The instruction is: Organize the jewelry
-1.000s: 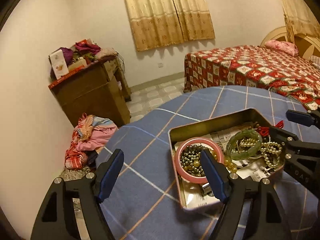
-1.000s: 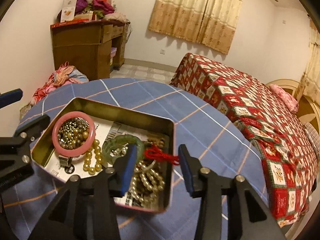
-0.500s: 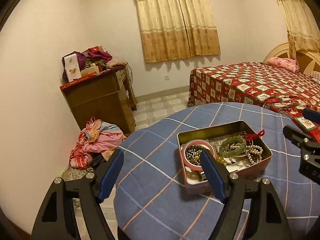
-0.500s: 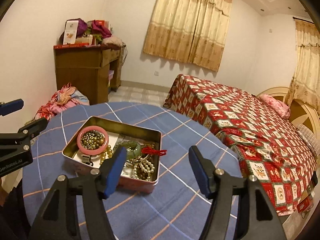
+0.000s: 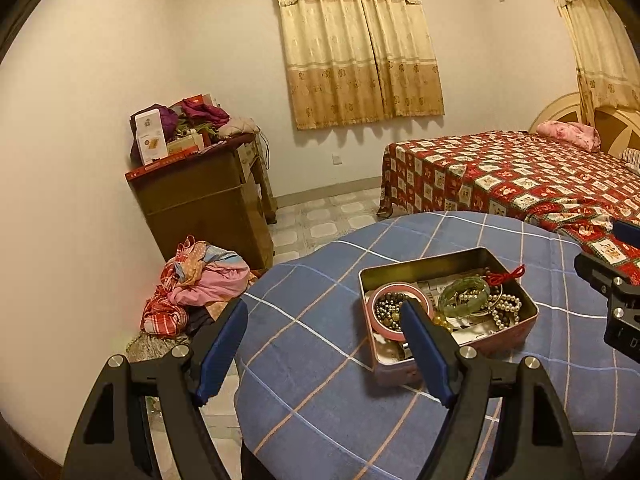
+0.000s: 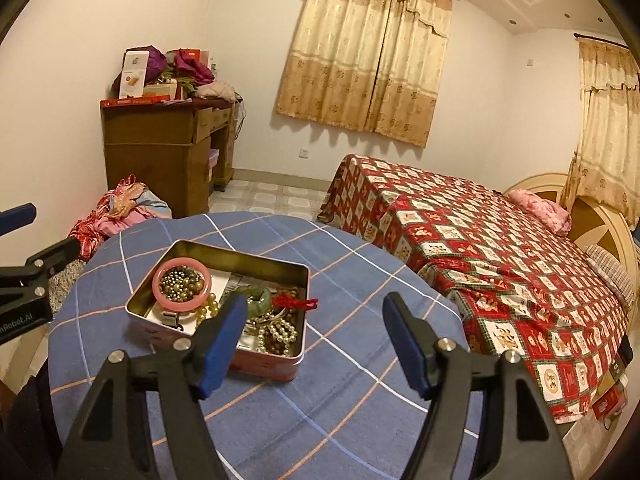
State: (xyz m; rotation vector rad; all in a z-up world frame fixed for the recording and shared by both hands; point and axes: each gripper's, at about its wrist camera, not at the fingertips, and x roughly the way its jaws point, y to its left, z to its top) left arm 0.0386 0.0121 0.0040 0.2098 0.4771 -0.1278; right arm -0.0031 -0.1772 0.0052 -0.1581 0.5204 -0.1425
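Observation:
An open metal tin [image 5: 520, 322] [image 6: 224, 250] stands on a round table with a blue checked cloth [image 5: 320, 344] [image 6: 360, 380]. In it lie a pink bangle [image 5: 374, 300] [image 6: 160, 294] around dark and gold beads, a green bangle [image 5: 460, 300] [image 6: 260, 300], a pearl string [image 5: 506, 304] [image 6: 280, 330] and a red tassel [image 5: 506, 278] [image 6: 294, 303]. My left gripper [image 5: 324, 346] is open and empty, above the table's left edge, short of the tin. My right gripper [image 6: 314, 340] is open and empty, above the table, near the tin's right corner.
A bed with a red patterned cover [image 6: 480, 248] stands right of the table. A wooden desk [image 5: 208, 208] piled with boxes and cloth stands by the left wall. A heap of clothes [image 5: 192, 284] lies on the floor beside it.
Both grippers have pulled back and up, away from the tin. The right gripper's jaws have opened wider. The jewelry in the tin has not moved.

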